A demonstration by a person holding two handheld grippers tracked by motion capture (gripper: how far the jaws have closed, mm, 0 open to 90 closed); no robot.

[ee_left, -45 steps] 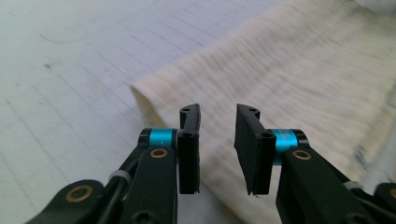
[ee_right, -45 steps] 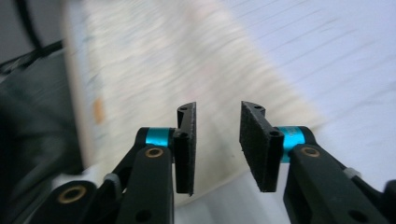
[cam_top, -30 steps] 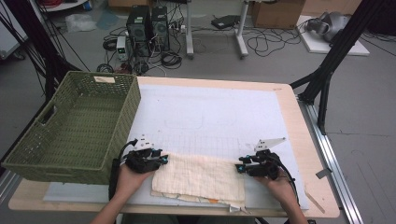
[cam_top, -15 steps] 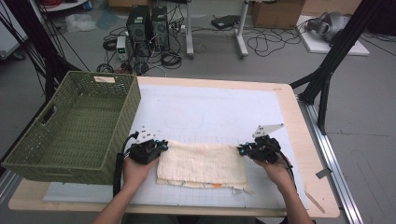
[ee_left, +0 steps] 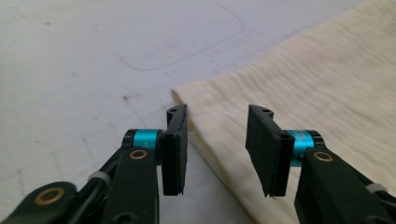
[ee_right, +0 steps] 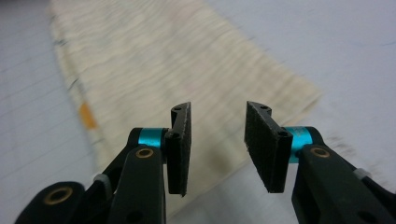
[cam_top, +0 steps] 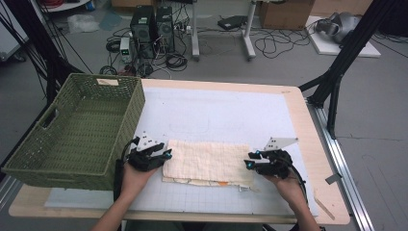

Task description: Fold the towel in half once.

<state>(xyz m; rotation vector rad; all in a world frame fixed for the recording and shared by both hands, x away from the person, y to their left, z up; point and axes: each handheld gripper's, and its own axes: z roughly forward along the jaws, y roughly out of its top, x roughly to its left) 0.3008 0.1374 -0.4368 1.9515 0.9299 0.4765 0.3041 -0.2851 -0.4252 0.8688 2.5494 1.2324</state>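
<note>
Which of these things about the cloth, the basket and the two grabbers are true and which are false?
1. The cream cloth lies folded flat on the table. True.
2. The green basket has the cloth inside it. False: the basket looks empty, and the cloth lies beside it on the white mat.
3. The left gripper is open. True: there is a gap between its jaws, at the cloth's corner.
4. The right gripper is pinching the cloth tight. False: its jaws stand apart above the cloth's edge.
5. The basket sits on the right side of the table. False: it sits on the left.
</note>
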